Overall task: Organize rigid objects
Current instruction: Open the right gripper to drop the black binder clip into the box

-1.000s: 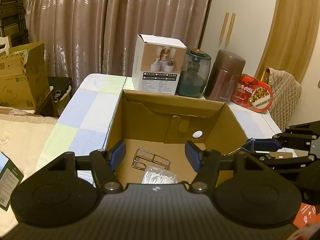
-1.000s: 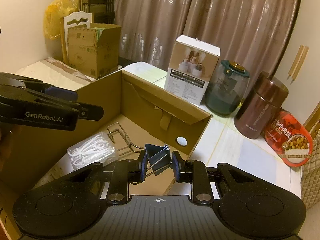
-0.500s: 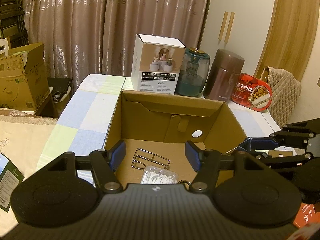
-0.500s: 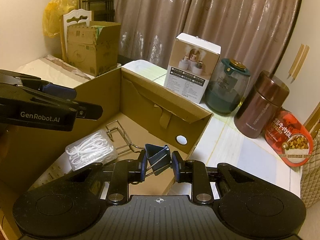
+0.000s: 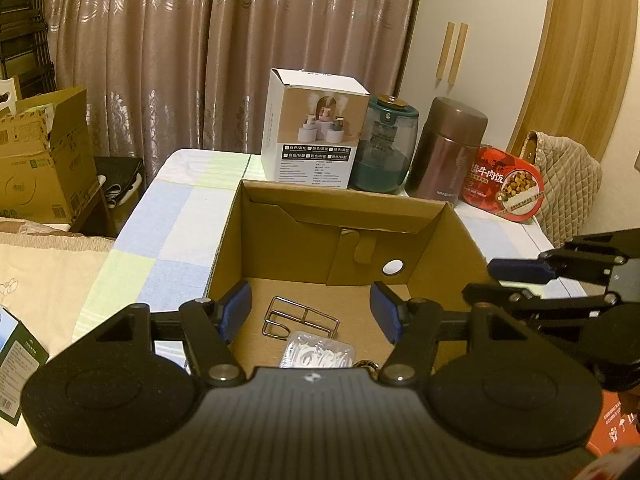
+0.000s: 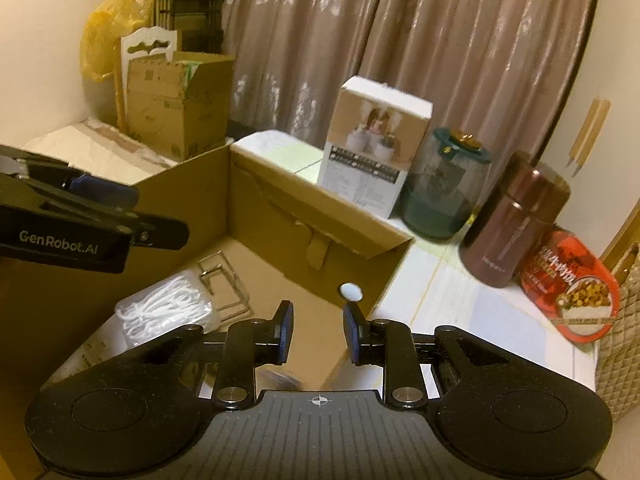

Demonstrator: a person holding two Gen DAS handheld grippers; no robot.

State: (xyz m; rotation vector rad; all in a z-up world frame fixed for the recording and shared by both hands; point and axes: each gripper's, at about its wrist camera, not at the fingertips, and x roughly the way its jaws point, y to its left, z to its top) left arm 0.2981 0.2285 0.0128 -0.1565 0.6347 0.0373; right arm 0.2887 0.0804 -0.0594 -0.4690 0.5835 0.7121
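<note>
On the desk [image 5: 176, 220] stands 1 open cardboard box [image 5: 344, 208], and both of the 2 grippers hang over its near end. The left gripper [image 5: 312, 312] has its jaws spread about halfway, with nothing between them. The right gripper [image 6: 318, 320] has its jaws only a narrow gap apart, and that gap is empty too. On the box floor lie 2 things that can be made out: 1 bent wire rack [image 5: 300, 318] and, just in front of it and touching or nearly touching it, 1 clear packet of white plastic pieces [image 5: 320, 354]. Right under the right gripper's jaws there is also 1 dark blurred shape [image 6: 280, 376]; what it is cannot be told. Behind the box's far wall 4 things stand in a row on the desk: 1 white carton [image 5: 316, 148], 1 teal jar [image 5: 384, 148], 1 brown flask [image 5: 448, 152] and 1 red tin [image 5: 504, 184], the tin leaning on its edge. Off the desk, to the left by the curtain, is 1 more cardboard carton [image 5: 44, 160], its flaps up.
</note>
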